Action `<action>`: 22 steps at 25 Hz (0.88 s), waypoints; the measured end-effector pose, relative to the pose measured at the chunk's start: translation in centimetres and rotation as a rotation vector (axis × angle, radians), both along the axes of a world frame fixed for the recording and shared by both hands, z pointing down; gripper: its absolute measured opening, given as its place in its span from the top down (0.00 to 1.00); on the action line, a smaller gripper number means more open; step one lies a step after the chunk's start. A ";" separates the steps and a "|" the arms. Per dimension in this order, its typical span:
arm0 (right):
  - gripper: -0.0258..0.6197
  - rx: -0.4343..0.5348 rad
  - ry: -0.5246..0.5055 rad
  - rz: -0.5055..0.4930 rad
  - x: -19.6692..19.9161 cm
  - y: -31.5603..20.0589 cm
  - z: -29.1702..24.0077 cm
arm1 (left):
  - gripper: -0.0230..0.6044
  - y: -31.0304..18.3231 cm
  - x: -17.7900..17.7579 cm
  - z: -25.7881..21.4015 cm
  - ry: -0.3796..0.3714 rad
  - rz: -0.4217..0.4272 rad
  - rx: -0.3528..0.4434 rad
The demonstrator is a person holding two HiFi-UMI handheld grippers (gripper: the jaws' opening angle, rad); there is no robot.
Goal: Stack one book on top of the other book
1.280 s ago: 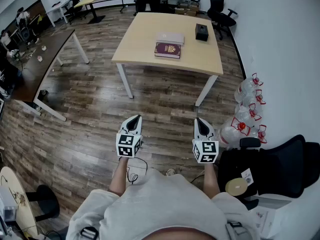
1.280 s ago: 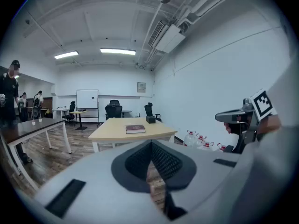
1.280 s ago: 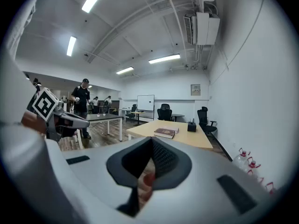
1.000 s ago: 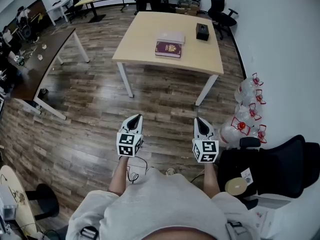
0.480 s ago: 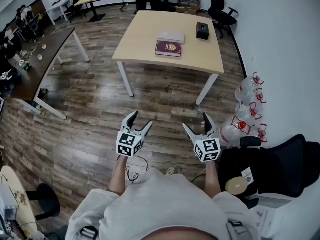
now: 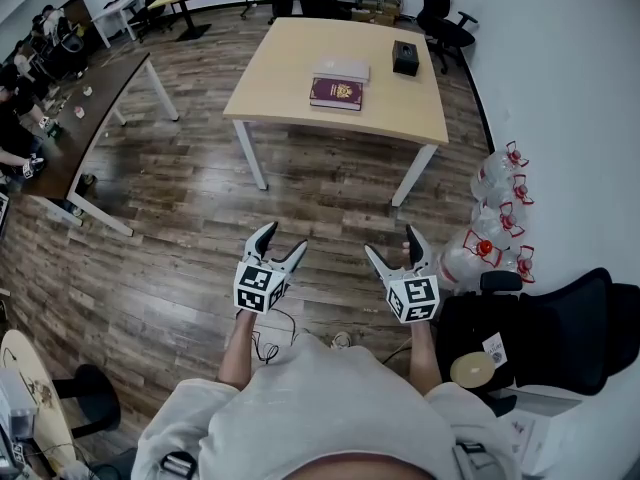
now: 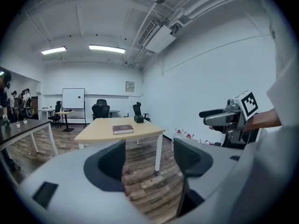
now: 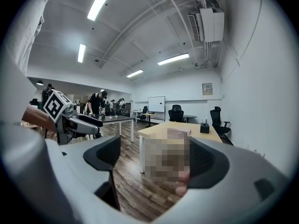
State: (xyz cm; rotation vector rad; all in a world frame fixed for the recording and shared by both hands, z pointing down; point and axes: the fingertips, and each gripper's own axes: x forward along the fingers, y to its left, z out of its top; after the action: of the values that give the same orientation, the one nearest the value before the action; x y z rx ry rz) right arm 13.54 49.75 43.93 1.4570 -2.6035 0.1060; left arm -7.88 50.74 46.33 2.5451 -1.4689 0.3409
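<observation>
Two books lie on the light wooden table across the room: a dark red book and a pale book just behind it. The red book also shows far off in the left gripper view. Both grippers hover over the wooden floor, well short of the table. My left gripper is open and its jaws have just been opening, with nothing between them. My right gripper is open too, its jaws having just opened wider, and holds nothing. The two point side by side toward the table.
A black box sits on the table's right part. Water jugs with red caps and a black office chair stand by the white wall on the right. A dark desk with people at it is at the left.
Both grippers' jaws went from shut to wide open. The hands have stayed about where they were.
</observation>
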 end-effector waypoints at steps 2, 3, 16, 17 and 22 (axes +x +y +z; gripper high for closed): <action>0.29 0.000 0.005 0.000 0.1 0.1 0.1 | 0.44 0.0 0.2 -0.1 -0.001 0.002 0.002; 0.29 0.000 0.008 -0.001 0.2 0.1 0.2 | 0.42 0.1 0.3 -0.2 -0.003 0.005 0.002; 0.28 -0.019 0.008 -0.025 3.0 0.1 1.3 | 0.37 0.1 4.0 0.6 -0.011 0.018 -0.016; 0.28 -0.021 0.006 -0.026 3.3 0.0 1.3 | 0.37 0.1 4.2 0.6 -0.010 0.014 -0.016; 0.28 -0.025 0.001 -0.041 4.6 -0.3 1.4 | 0.37 0.0 5.4 0.8 -0.005 -0.011 -0.023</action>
State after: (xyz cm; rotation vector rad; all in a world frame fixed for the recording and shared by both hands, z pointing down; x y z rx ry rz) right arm 18.18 49.47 45.37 1.3943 -2.6194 0.1325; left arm -2.47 50.78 47.09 2.5191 -1.4714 0.3607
